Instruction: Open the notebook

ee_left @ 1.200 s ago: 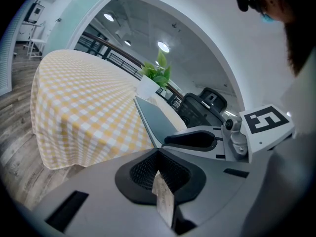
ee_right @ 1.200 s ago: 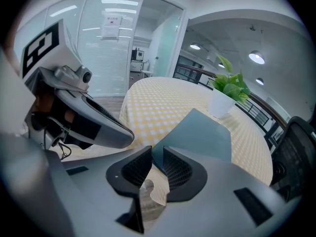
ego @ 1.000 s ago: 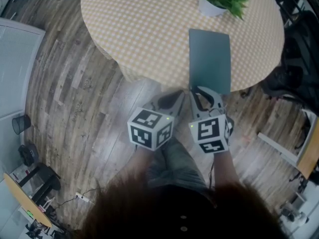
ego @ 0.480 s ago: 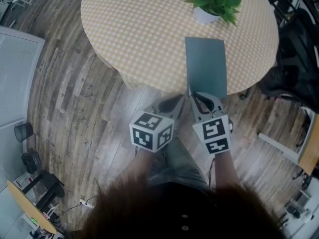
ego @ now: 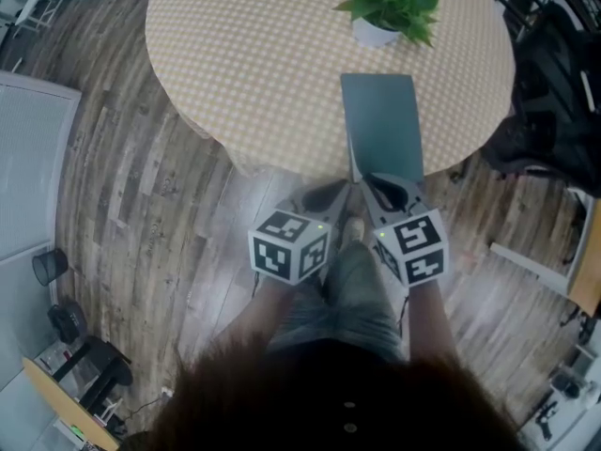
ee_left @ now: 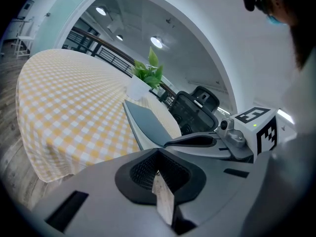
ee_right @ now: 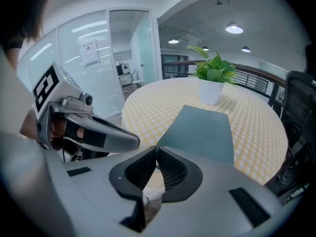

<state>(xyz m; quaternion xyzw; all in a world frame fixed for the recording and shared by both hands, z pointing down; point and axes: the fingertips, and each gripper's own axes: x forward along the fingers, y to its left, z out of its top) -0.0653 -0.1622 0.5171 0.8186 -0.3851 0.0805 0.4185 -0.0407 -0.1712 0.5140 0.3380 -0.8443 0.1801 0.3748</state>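
A closed teal-grey notebook (ego: 380, 125) lies on the near right part of a round table (ego: 254, 73) with a yellow checked cloth, its near edge at the table's rim. In the right gripper view the notebook (ee_right: 202, 132) runs down to my jaw tips. My right gripper (ego: 372, 180) sits at the notebook's near-left corner. Its jaws have just been closing, and the tips (ee_right: 156, 149) now pinch that corner. My left gripper (ego: 331, 194) hangs just left of it, off the table's edge, its jaws (ee_left: 158, 154) shut and holding nothing.
A potted green plant (ego: 385, 3) in a white pot stands just beyond the notebook. A black office chair (ego: 554, 83) is at the table's right side. Wood-plank floor (ego: 141, 205) lies below, and the person's legs (ego: 343, 294) are under the grippers.
The right gripper's jaws have narrowed onto the notebook's near corner, and its marker cube has rolled. The left gripper has hardly moved. The head view has shifted slightly.
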